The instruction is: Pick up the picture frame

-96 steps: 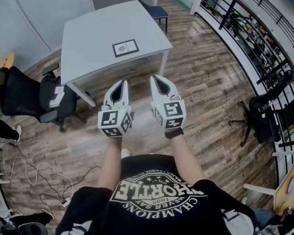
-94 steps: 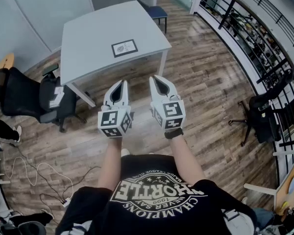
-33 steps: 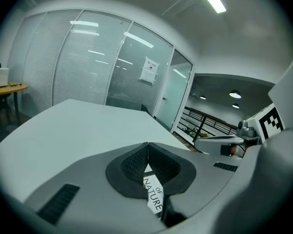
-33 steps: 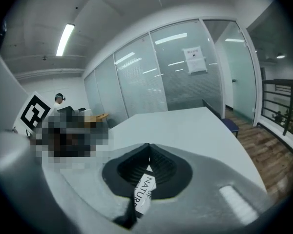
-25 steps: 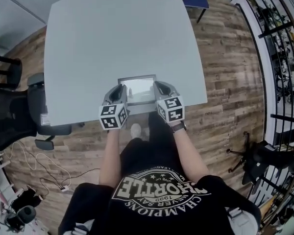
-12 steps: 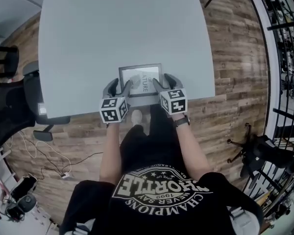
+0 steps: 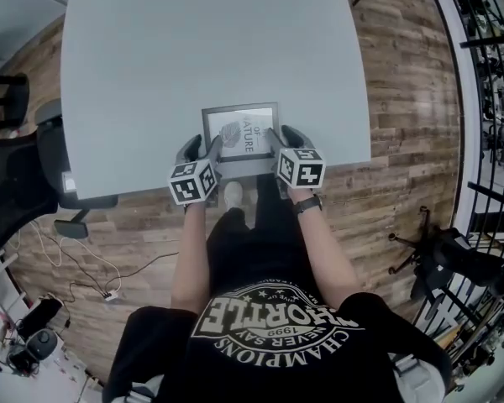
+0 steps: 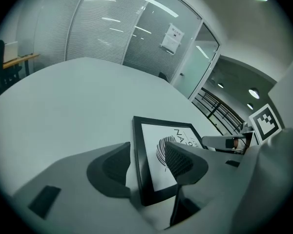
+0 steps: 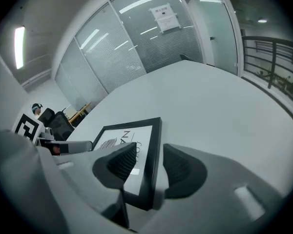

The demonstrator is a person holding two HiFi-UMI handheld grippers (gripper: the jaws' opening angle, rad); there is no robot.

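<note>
A black picture frame [image 7: 241,130] with a white print lies flat near the front edge of the grey table [image 7: 193,49]. My left gripper [image 7: 203,147] is at the frame's near left corner. In the left gripper view its jaws [image 8: 149,165] are opening and straddle the left edge of the frame [image 8: 156,135], with gaps on both sides. My right gripper [image 7: 280,137] is at the near right corner. Its jaws [image 9: 149,167] are closing around the right edge of the frame [image 9: 124,133], and the pads do not press on it.
A black office chair [image 7: 17,183] stands left of the table, with cables [image 7: 92,267] on the wooden floor. A black railing [image 7: 487,57] runs along the right. Glass partition walls [image 8: 112,33] stand beyond the table's far edge.
The person came up to the table. Both grippers sank to the frame's near corners, and their jaws went from shut to spread around its side edges.
</note>
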